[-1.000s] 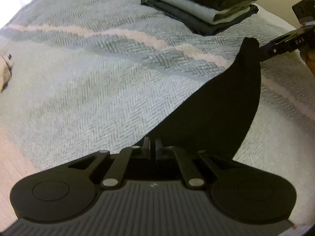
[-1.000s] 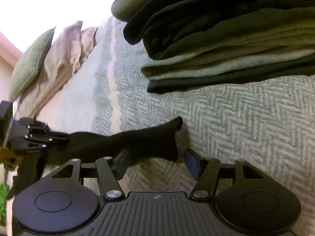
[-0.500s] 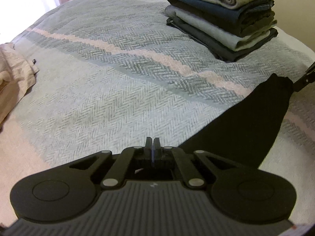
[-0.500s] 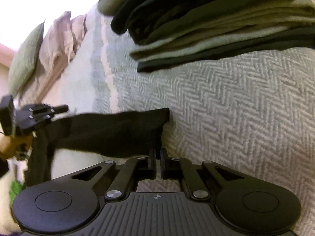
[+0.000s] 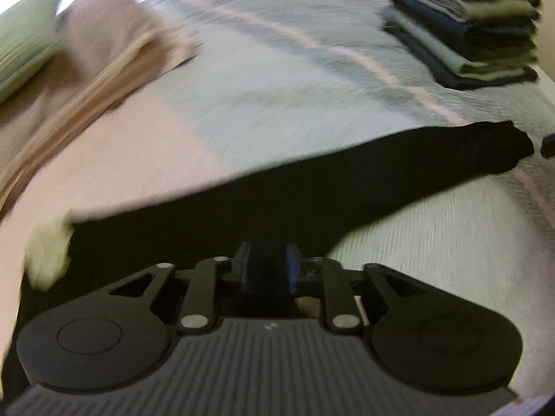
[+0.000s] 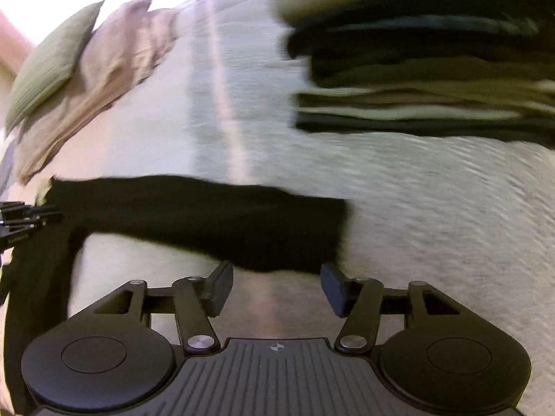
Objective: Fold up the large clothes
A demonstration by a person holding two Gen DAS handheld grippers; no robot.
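A black garment (image 5: 312,187) is seen stretched in a long band across the herringbone bedspread (image 5: 284,79), which serves as the landmark here. A stack of folded clothes (image 5: 464,31) is set on the far part of the bedspread, well apart from the garment's narrow end. A crumpled beige cloth (image 5: 104,45) and a green pillow (image 5: 24,45) are found at the bedspread's left edge in the left wrist view.

The left gripper (image 5: 267,260) is held over the near edge of the bedspread, its jaws opening with a small gap between the blue pads. Dark fabric lies in and under that gap, but whether it is pinched or merely beneath cannot be told, since the picture is blurred.

The right gripper (image 6: 275,286) is held above the bedspread near the garment's other end, its jaws opening and already spread wide. No fabric is pressed by its fingers (image 6: 222,287); the garment's edge lies just beyond the tips, and bare bedspread shows between them. The left gripper is also glimpsed at the left border of the right wrist view, beside the garment.
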